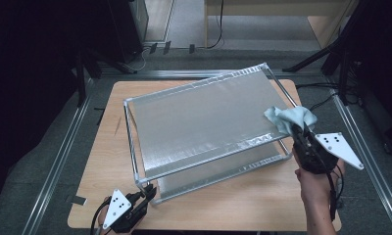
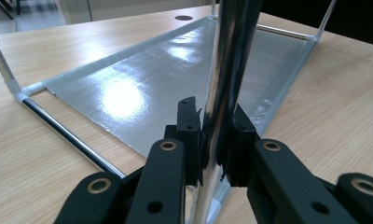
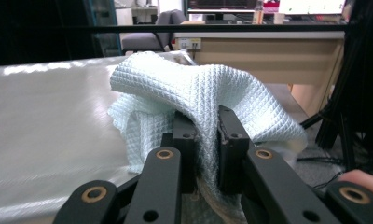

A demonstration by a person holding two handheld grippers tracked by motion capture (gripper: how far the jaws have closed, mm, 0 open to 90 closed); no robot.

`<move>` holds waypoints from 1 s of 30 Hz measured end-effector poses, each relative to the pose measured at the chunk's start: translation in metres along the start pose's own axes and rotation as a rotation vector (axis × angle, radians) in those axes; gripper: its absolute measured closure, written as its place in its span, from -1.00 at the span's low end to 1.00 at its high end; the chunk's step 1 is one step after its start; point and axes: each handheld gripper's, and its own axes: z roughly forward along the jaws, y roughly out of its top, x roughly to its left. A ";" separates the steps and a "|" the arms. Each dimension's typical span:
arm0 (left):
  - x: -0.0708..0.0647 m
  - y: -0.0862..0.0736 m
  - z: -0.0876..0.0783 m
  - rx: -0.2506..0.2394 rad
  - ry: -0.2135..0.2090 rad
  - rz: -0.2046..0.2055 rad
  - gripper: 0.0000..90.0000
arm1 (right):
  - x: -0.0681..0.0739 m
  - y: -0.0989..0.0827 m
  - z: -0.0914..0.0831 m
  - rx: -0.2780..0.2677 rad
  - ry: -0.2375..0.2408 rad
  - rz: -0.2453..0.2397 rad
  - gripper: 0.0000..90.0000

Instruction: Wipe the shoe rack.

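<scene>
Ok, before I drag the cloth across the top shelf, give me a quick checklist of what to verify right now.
1. Right gripper shut on the pale blue waffle-weave cloth: ok.
2. Left gripper shut on the chrome upright post of the two-tier silver metal rack, steadying it: ok.
3. Cloth at the right edge of the grey top shelf: ok.
4. Cloth pressed flat on the shelf: not ok, it looks bunched and partly lifted.
5. Top shelf free of other things along the wiping path: ok.
6. Rack feet all seated on the light wooden table: cannot tell.
</scene>
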 end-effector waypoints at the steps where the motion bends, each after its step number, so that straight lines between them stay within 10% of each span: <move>1: 0.000 0.000 0.000 0.002 -0.005 0.003 0.78 | 0.003 -0.001 -0.001 0.001 0.013 -0.004 0.81; 13: -0.027 0.001 0.008 0.000 -0.042 0.024 0.79 | 0.055 -0.011 -0.009 0.007 0.147 0.004 0.81; 30: -0.051 0.004 0.020 -0.001 -0.105 0.058 0.79 | 0.157 -0.015 -0.040 0.063 0.471 -0.097 0.81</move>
